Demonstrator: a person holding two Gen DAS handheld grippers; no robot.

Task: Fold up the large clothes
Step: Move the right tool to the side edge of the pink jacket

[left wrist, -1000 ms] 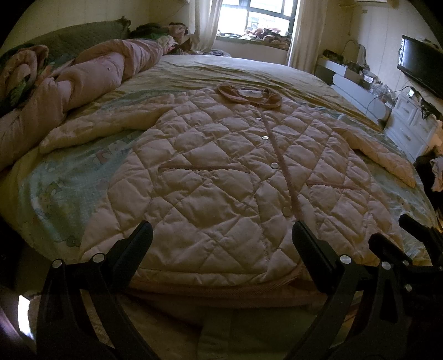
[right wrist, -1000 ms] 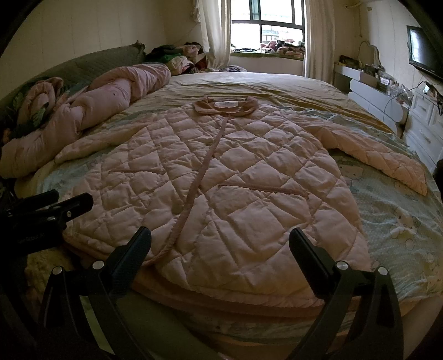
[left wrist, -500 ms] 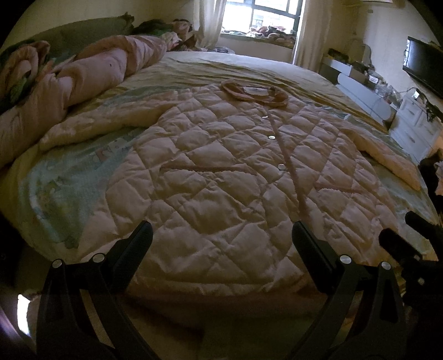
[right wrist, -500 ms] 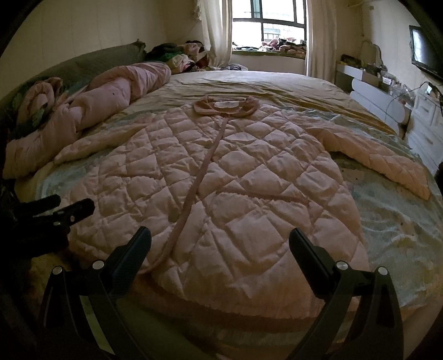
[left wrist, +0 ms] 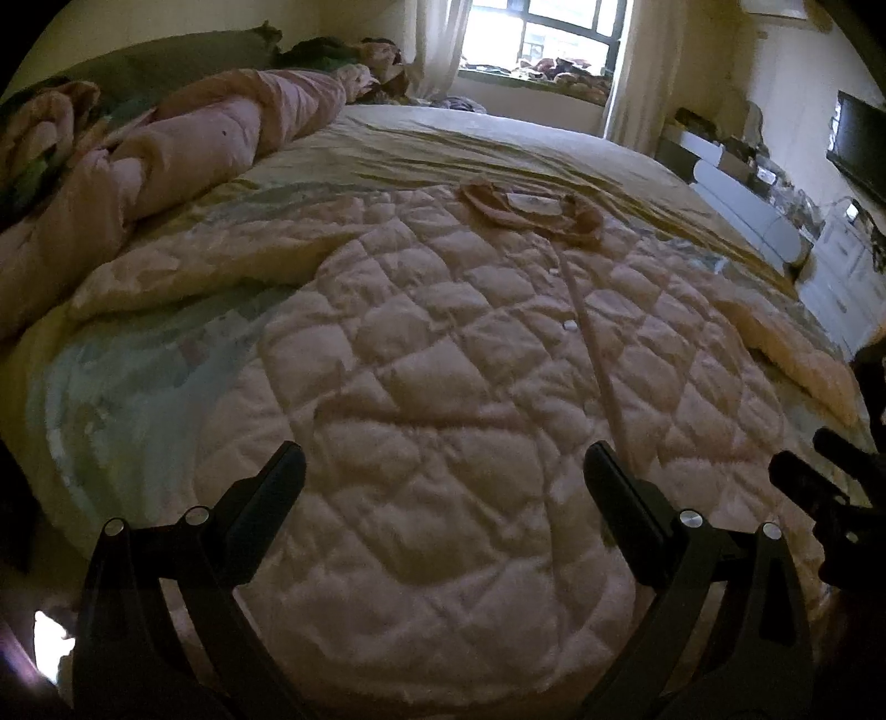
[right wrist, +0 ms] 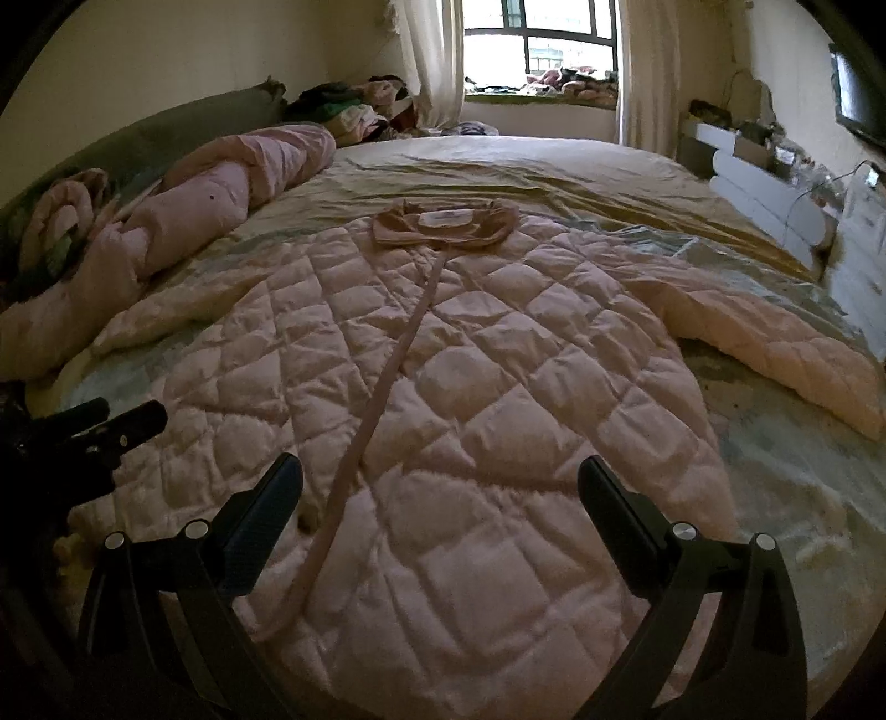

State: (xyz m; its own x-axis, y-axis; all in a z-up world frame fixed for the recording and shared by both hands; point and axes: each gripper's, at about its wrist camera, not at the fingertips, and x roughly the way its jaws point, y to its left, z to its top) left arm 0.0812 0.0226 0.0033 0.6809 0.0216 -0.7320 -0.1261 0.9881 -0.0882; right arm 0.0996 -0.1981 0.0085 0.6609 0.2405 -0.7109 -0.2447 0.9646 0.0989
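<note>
A wide bed (right wrist: 554, 166) fills both views, its yellowish sheet creased toward the top of the frame and a pale blue-green printed cover showing at the lower left and right edges. Spread flat across the middle of it lies the pink quilted coat (right wrist: 470, 387), front side up, its padded surface stitched into puffy diamonds (the fisheye lens bulges it into a dome). A smooth pink placket strip runs from the collar down the centre to the hem, and in the left wrist view small white snap buttons (left wrist: 569, 325) sit beside it. Both sleeves are stretched outward: one toward the left of the frame (right wrist: 166, 315), the other toward the right (right wrist: 775, 343), each lying on the cover. A rolled pink duvet (right wrist: 210, 205), soft and lumpy, rests along the upper left against a green headboard. At top centre a bright window (right wrist: 542, 39) stands between pale curtains. The coat's brownish, rounded collar (right wrist: 446, 221) has a white label inside.

The left gripper (left wrist: 443, 471) hangs over the hem at the bottom of its frame, black jaws spread wide with nothing between them. The right gripper (right wrist: 440, 482) hangs over the hem likewise, jaws wide apart and empty, with the placket passing just inside its left finger (right wrist: 266, 504).
</note>
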